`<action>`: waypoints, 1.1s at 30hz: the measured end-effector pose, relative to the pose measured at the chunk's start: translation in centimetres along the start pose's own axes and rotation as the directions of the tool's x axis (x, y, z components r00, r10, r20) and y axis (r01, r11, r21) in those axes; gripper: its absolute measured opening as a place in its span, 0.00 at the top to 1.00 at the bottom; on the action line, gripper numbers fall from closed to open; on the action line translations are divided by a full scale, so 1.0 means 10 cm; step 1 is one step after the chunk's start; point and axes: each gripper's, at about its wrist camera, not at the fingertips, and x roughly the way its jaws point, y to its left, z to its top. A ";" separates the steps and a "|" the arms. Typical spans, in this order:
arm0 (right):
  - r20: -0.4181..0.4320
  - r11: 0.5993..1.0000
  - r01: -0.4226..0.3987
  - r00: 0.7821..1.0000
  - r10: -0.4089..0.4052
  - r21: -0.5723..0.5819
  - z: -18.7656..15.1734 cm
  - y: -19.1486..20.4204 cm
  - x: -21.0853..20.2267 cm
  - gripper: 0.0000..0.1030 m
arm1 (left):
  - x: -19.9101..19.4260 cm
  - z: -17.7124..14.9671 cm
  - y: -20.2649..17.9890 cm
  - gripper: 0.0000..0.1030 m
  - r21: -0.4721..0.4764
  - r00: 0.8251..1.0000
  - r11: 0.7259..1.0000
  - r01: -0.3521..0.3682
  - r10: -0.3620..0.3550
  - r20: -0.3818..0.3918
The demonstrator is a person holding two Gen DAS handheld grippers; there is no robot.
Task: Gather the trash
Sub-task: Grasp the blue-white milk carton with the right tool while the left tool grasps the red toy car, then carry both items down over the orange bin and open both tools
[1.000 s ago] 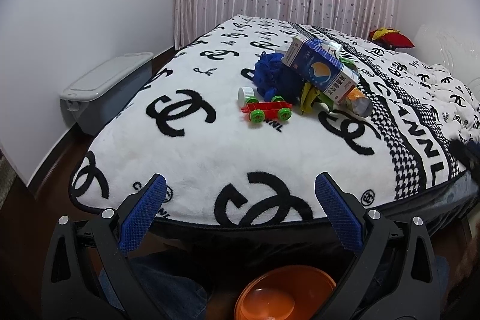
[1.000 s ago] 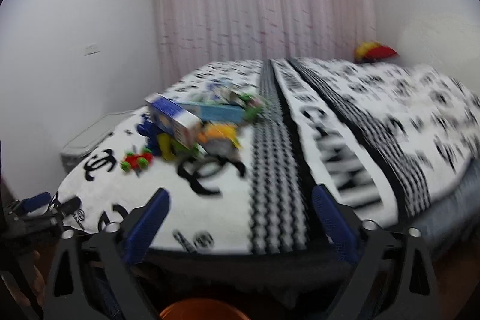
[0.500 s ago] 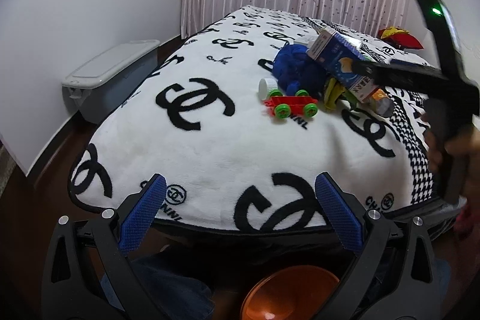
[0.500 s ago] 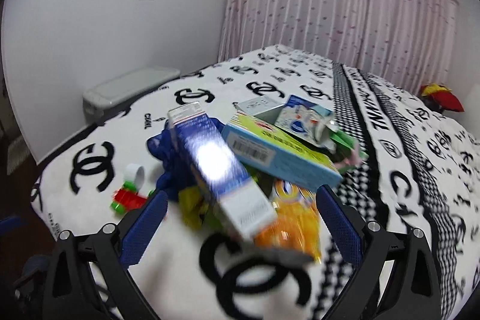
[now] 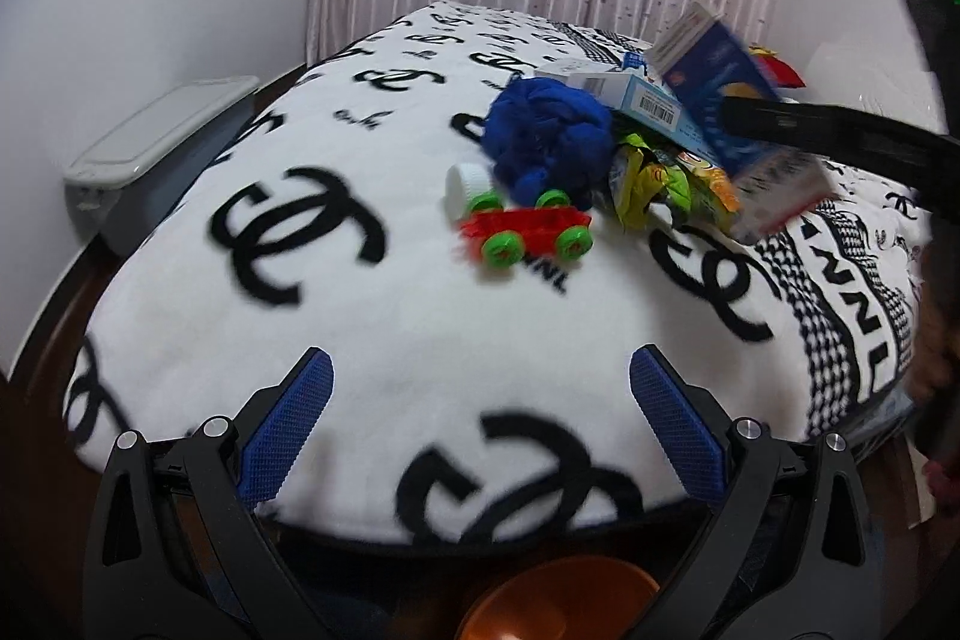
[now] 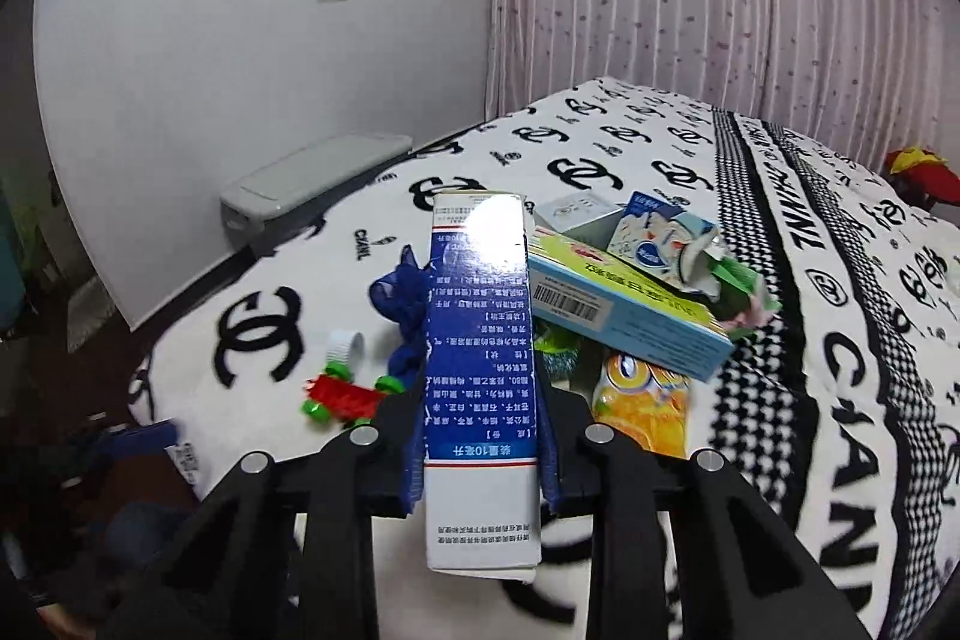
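Observation:
A pile of trash lies on the white bed cover [image 5: 336, 316]. My right gripper [image 6: 480, 436] is closing, and its blue pads press both sides of a tall blue and white carton [image 6: 480, 328] that stands between them. In the left wrist view the same carton [image 5: 714, 100] tilts up from the pile, with the right gripper's black finger [image 5: 828, 130] across it. Under it lie a light blue barcode box [image 6: 624, 310], an orange snack packet [image 6: 642, 400] and a crumpled wrapper [image 6: 660, 250]. My left gripper [image 5: 480, 424] hangs open and holds nothing over the bed's near edge.
A blue cloth [image 5: 546, 136], a red toy car with green wheels [image 5: 525, 232] and a white cap [image 5: 465, 184] sit left of the pile. An orange bowl [image 5: 558, 598] is below the left gripper. A grey lidded bin [image 5: 162, 142] stands by the wall.
My right gripper swung in over the pile and its wide jaws came together around the blue and white carton. The left gripper moved closer to the bed.

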 end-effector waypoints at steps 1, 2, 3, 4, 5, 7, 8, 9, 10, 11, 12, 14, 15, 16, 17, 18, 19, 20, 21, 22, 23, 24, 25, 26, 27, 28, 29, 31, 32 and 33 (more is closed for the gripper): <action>0.006 1.000 0.003 1.000 -0.003 0.007 0.00 -0.03 -0.04 0.72 | 0.08 0.04 -0.04 0.06 0.009 1.000 1.000 0.000 0.000 -0.006; 0.010 1.000 0.005 1.000 -0.005 0.015 0.00 -0.05 -0.09 0.72 | 0.17 0.09 -0.07 0.06 0.014 1.000 1.000 0.004 -0.004 -0.017; 0.013 1.000 -0.003 1.000 0.002 0.029 -0.01 -0.09 -0.12 0.72 | 0.22 0.13 -0.09 0.06 0.012 1.000 1.000 0.009 -0.008 -0.025; 0.013 0.999 -0.007 1.000 0.006 0.048 -0.02 -0.14 -0.15 0.72 | 0.29 0.17 -0.12 0.06 0.011 0.999 1.000 0.018 -0.018 -0.036; 0.014 0.998 -0.003 1.000 0.002 0.061 -0.02 -0.17 -0.18 0.72 | 0.33 0.20 -0.14 0.06 0.010 0.999 1.000 0.020 -0.019 -0.037; 0.012 0.995 -0.007 1.000 0.006 0.095 -0.05 -0.27 -0.23 0.72 | 0.43 0.31 -0.18 0.06 0.010 0.999 1.000 0.010 -0.009 -0.030; 0.014 0.995 -0.009 1.000 0.008 0.103 -0.07 -0.30 -0.25 0.72 | 0.48 0.36 -0.18 0.06 0.006 1.000 1.000 0.002 -0.002 -0.031; 0.019 0.994 -0.009 1.000 0.007 0.111 -0.09 -0.32 -0.29 0.72 | 0.54 0.40 -0.18 0.06 0.002 0.999 1.000 0.003 -0.003 -0.036; 0.024 0.993 -0.008 1.000 0.005 0.117 -0.12 -0.34 -0.33 0.72 | 0.60 0.43 -0.18 0.06 -0.003 0.999 1.000 0.001 -0.001 -0.044; 0.028 0.992 -0.011 1.000 0.007 0.124 -0.14 -0.37 -0.37 0.72 | 0.64 0.45 -0.17 0.06 -0.009 0.999 1.000 0.000 0.000 -0.053; 0.032 0.991 -0.014 0.999 0.010 0.132 -0.17 -0.38 -0.41 0.72 | 0.72 0.48 -0.16 0.06 -0.021 0.998 1.000 0.000 -0.001 -0.065; 0.039 0.989 -0.025 0.999 0.019 0.143 -0.23 -0.39 -0.48 0.72 | 0.78 0.50 -0.14 0.08 -0.032 0.998 0.999 -0.013 0.011 -0.065; 0.043 0.989 -0.030 0.999 0.024 0.147 -0.26 -0.39 -0.51 0.72 | 0.81 0.51 -0.12 0.09 -0.041 0.998 0.999 -0.014 0.011 -0.067; 0.048 0.988 -0.036 0.998 0.029 0.151 -0.29 -0.38 -0.54 0.72 | 0.82 0.51 -0.11 0.10 -0.048 0.998 0.999 -0.004 0.001 -0.070; 0.051 0.987 -0.044 0.998 0.037 0.155 -0.32 -0.37 -0.57 0.72 | 0.82 0.50 -0.11 0.29 -0.051 0.998 0.999 0.002 -0.006 -0.069; 0.054 0.986 -0.051 0.998 0.043 0.159 -0.36 -0.36 -0.59 0.72 | 0.81 0.48 -0.10 0.34 -0.048 0.997 0.999 0.011 -0.014 -0.071; 0.056 0.985 -0.056 0.997 0.047 0.164 -0.41 -0.35 -0.62 0.72 | 0.78 0.47 -0.10 0.34 -0.043 0.997 0.999 0.017 -0.021 -0.073; 0.057 0.984 -0.063 0.997 0.054 0.167 -0.46 -0.33 -0.64 0.72 | 0.74 0.45 -0.10 0.35 -0.036 0.997 0.999 0.025 -0.027 -0.068; 0.057 0.983 -0.068 0.997 0.059 0.168 -0.49 -0.31 -0.67 0.72 | 0.71 0.44 -0.10 0.35 -0.028 0.998 0.999 0.028 -0.029 -0.063; 0.057 0.984 -0.069 0.997 0.060 0.166 -0.54 -0.28 -0.69 0.72 | 0.68 0.43 -0.10 0.40 -0.023 0.998 0.999 0.034 -0.035 -0.059; 0.057 0.985 -0.066 0.997 0.057 0.161 -0.58 -0.24 -0.71 0.72 | 0.63 0.41 -0.10 0.41 -0.020 0.997 0.999 0.047 -0.048 -0.057; 0.059 0.986 -0.063 0.997 0.054 0.157 -0.63 -0.20 -0.74 0.72 | 0.55 0.39 -0.10 0.41 -0.019 0.996 0.998 0.066 -0.067 -0.054; 0.060 0.985 -0.068 0.996 0.059 0.156 -0.68 -0.16 -0.77 0.72 | 0.48 0.37 -0.10 0.41 -0.012 0.995 0.997 0.081 -0.081 -0.049; 0.062 0.985 -0.075 0.996 0.066 0.155 -0.73 -0.13 -0.79 0.72 | 0.37 0.34 -0.11 0.41 0.002 0.995 0.996 0.091 -0.091 -0.038; 0.063 0.984 -0.080 0.996 0.071 0.157 -0.79 -0.08 -0.83 0.72 | 0.31 0.33 -0.12 0.41 0.011 0.995 0.995 0.097 -0.096 -0.033; 0.063 0.984 -0.082 0.995 0.072 0.159 -0.83 -0.05 -0.85 0.72 | 0.23 0.30 -0.12 0.41 0.017 0.993 0.994 0.112 -0.112 -0.026; 0.062 0.983 -0.087 0.995 0.078 0.160 -0.88 -0.02 -0.89 0.72 | 0.10 0.26 -0.12 0.41 0.026 0.990 0.990 0.142 -0.142 -0.020; 0.055 0.983 -0.092 0.995 0.084 0.161 -1.00 0.05 -0.96 0.72 | -0.09 0.18 -0.17 0.41 0.065 0.988 0.985 0.157 -0.156 -0.012; 0.051 0.983 -0.089 0.995 0.081 0.159 -1.06 0.08 -0.99 0.72 | -0.20 0.12 -0.19 0.41 0.089 0.986 0.982 0.166 -0.166 -0.012; 0.047 0.984 -0.087 0.996 0.081 0.157 -1.14 0.12 -1.02 0.72 | -0.28 0.05 -0.21 0.41 0.107 0.984 0.978 0.178 -0.177 -0.013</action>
